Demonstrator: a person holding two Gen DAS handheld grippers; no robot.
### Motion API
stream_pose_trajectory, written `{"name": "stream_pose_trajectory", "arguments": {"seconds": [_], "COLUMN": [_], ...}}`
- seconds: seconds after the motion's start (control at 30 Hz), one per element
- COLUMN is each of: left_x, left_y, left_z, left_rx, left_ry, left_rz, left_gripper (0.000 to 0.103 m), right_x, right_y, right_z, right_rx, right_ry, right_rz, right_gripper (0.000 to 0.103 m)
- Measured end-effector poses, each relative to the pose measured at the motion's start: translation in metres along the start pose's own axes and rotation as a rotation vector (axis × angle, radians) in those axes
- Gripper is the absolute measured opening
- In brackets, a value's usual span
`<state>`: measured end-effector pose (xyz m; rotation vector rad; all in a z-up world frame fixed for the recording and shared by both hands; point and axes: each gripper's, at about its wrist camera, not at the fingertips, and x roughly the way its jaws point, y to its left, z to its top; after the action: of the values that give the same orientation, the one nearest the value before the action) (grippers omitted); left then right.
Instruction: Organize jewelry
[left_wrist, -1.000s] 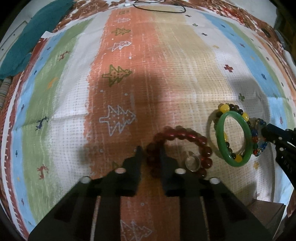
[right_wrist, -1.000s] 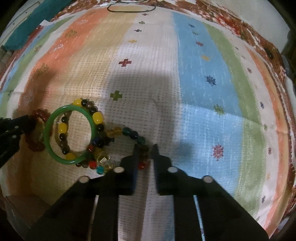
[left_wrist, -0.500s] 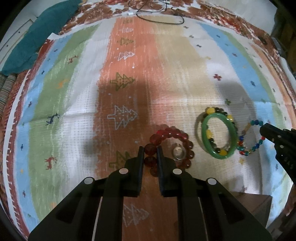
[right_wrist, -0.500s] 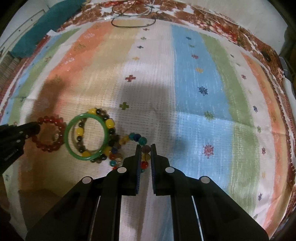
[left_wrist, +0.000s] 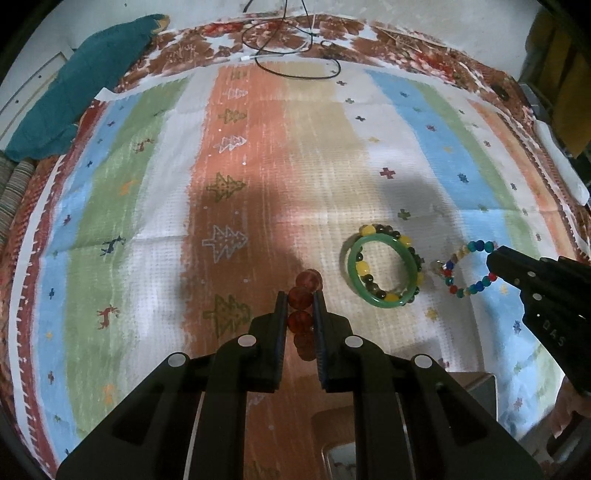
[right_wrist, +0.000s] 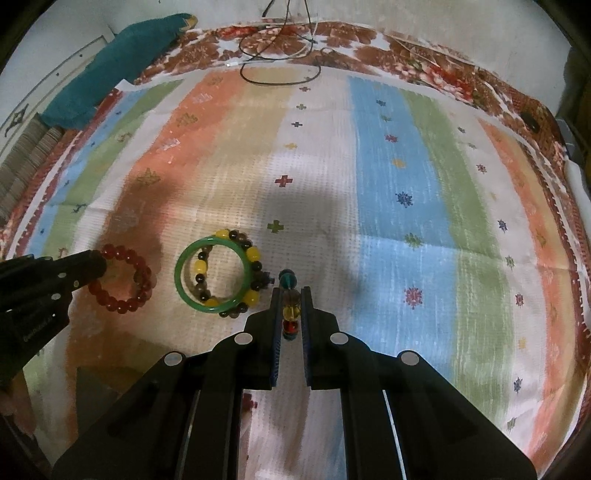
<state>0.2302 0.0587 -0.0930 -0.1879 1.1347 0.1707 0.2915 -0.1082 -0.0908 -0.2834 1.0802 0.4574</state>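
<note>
Near the front edge of the striped cloth (left_wrist: 155, 192), left tongs (left_wrist: 300, 308) pinch the red bead bracelet (left_wrist: 301, 295); right tongs (right_wrist: 290, 306) pinch the multicolor bead bracelet (right_wrist: 289, 299). Risk: round beads slip w/ thin grip, or elastic snags the green bangle (right_wrist: 212, 275) nearby.

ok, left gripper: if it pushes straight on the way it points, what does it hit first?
Likely bare striped cloth. The left gripper, shut on the red bead bracelet, has nothing else ahead; depth unclear.
</note>
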Motion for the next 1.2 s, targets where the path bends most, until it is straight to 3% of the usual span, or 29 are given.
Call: {"name": "stream_pose_trajectory", "arguments": {"seconds": [0.7,1.2], "left_x": [-0.064,-0.087], "left_y": [-0.012,-0.018], "left_z": [-0.015,-0.033], "left_rx": [0.010,0.024], "left_ry": [-0.108,-0.149], "left_rz": [-0.069,-0.087], "left_gripper": [0.013,0.013], "right_x": [-0.047,-0.072], "right_y": [0.007,0.016], "right_z": [-0.013,-0.027], "right_rx": [0.000,-0.019], "right_ry": [-0.091,-0.136], "right_rz": [0.036,0.056], "right_gripper": [0.010,0.010]}}
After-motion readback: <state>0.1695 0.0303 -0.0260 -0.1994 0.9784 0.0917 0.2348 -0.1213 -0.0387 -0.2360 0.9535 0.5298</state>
